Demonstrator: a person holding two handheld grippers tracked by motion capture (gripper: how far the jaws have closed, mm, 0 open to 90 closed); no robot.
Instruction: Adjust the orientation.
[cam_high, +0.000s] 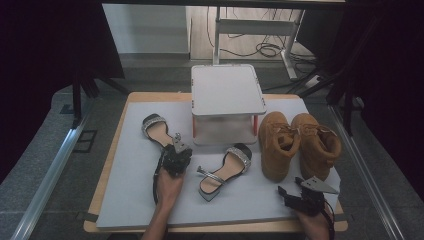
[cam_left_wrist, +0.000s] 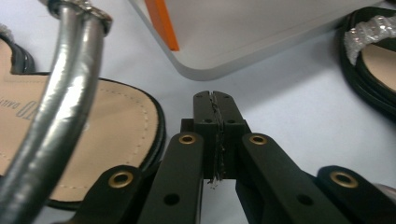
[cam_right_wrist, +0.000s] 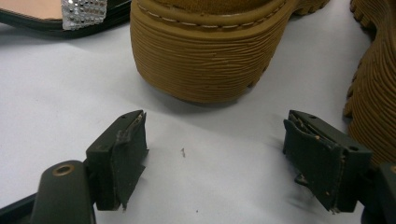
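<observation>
Two black sandals with glittering straps lie on the grey mat (cam_high: 130, 200): one (cam_high: 156, 131) at the left, the other (cam_high: 225, 172) in the middle. My left gripper (cam_high: 177, 150) sits by the left sandal's heel end. In the left gripper view my left gripper (cam_left_wrist: 215, 100) is shut with nothing between its pads, beside that sandal's insole (cam_left_wrist: 98, 130) and silver strap (cam_left_wrist: 60, 107). My right gripper (cam_high: 291, 187) rests at the front right, open and empty. In the right gripper view my right gripper (cam_right_wrist: 215, 144) faces the toe of a tan boot (cam_right_wrist: 205, 60).
A white two-level stand (cam_high: 227, 92) with orange legs (cam_left_wrist: 161, 23) is at the back of the mat. Two tan boots (cam_high: 277, 142) (cam_high: 317, 142) stand side by side at the right. The second boot's sole (cam_right_wrist: 373, 93) is close to my right jaw.
</observation>
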